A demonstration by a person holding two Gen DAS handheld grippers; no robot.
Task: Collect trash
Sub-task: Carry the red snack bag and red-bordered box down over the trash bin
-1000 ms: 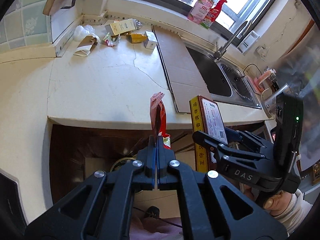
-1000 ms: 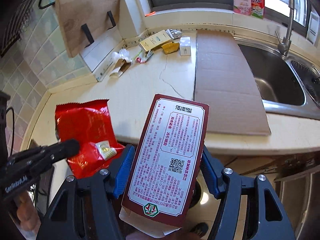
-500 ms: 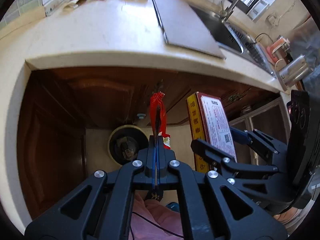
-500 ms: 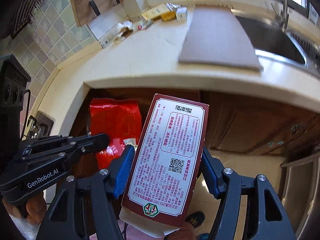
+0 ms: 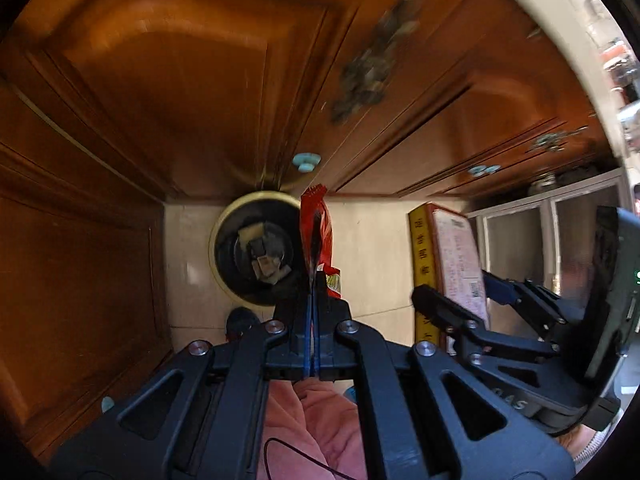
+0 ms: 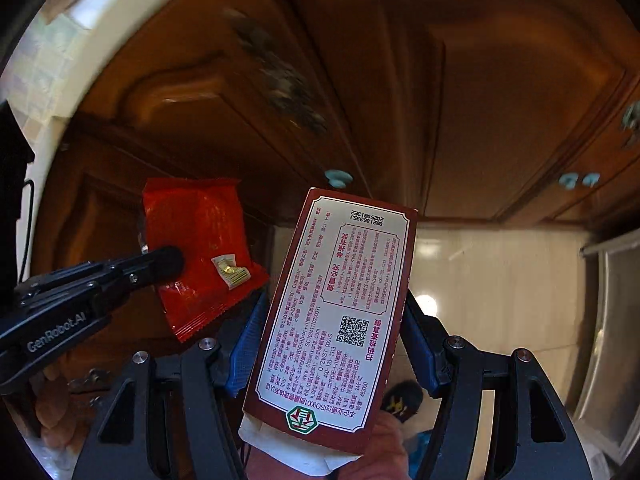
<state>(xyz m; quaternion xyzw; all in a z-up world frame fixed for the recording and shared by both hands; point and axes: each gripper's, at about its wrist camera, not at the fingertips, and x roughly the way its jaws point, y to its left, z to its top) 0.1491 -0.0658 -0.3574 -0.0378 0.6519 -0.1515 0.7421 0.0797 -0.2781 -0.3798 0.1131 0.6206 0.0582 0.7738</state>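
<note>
My left gripper (image 5: 313, 280) is shut on a red snack wrapper (image 5: 316, 236), held edge-on just right of a round trash bin (image 5: 256, 250) on the floor below. The bin holds several scraps. In the right wrist view the wrapper (image 6: 200, 248) hangs flat from the left gripper's fingertips (image 6: 166, 259). My right gripper (image 6: 332, 320) is shut on a dark red carton with printed text and a QR code (image 6: 340, 308). The carton also shows in the left wrist view (image 5: 448, 264), right of the wrapper.
Brown wooden cabinet doors (image 5: 192, 80) with pale blue knobs (image 5: 306, 160) fill the view ahead. The cream countertop edge (image 6: 76, 32) curves overhead. Pale floor tiles (image 6: 500, 280) lie below. A glass-fronted cabinet (image 5: 560, 232) stands at the right.
Both grippers have dropped from countertop height to below the counter, tilting down toward the floor. The trash bin has come closer under the left gripper. Both still hold their items.
</note>
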